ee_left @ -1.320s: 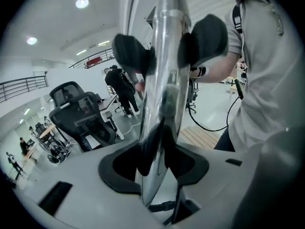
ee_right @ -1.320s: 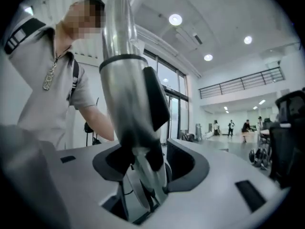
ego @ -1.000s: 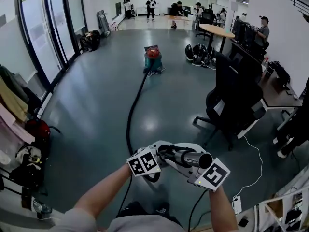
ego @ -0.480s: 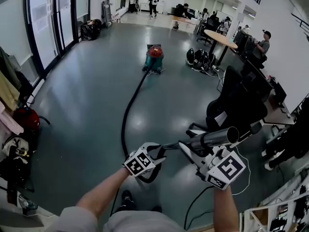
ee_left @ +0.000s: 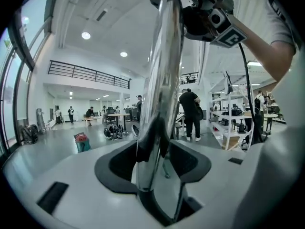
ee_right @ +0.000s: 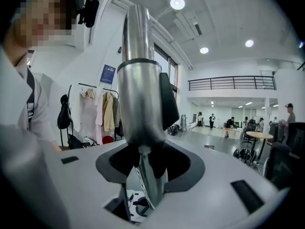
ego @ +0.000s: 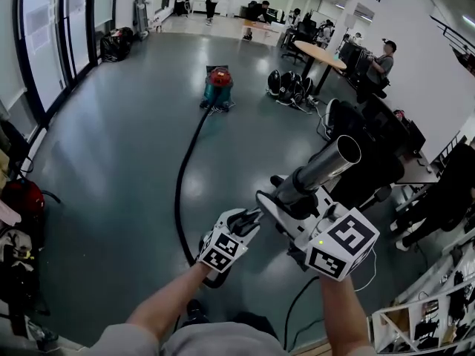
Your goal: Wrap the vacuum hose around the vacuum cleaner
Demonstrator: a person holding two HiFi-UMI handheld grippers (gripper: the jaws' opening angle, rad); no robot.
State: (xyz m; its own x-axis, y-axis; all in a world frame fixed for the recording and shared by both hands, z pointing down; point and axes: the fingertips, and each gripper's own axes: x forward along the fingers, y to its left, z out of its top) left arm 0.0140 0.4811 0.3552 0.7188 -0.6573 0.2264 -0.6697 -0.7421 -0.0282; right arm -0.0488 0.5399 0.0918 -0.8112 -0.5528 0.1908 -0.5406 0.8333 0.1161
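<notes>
One shiny metal tube — R gripper clamps it, L gripper jaws just opened round it.

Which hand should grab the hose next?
Left, probably. The left hand-held gripper is lowest on the metal tube, nearest the black hose; its jaws have just been opening, tube between them. The right hand-held gripper clamps higher up.

I see the vacuum cleaner, a teal canister with a red top, standing upright on the grey floor far across the room. Its black hose lies unwrapped on the floor and runs from the canister toward me in 1 long curve. The chrome wand is off the floor, its open end tilted up and to the right.
</notes>
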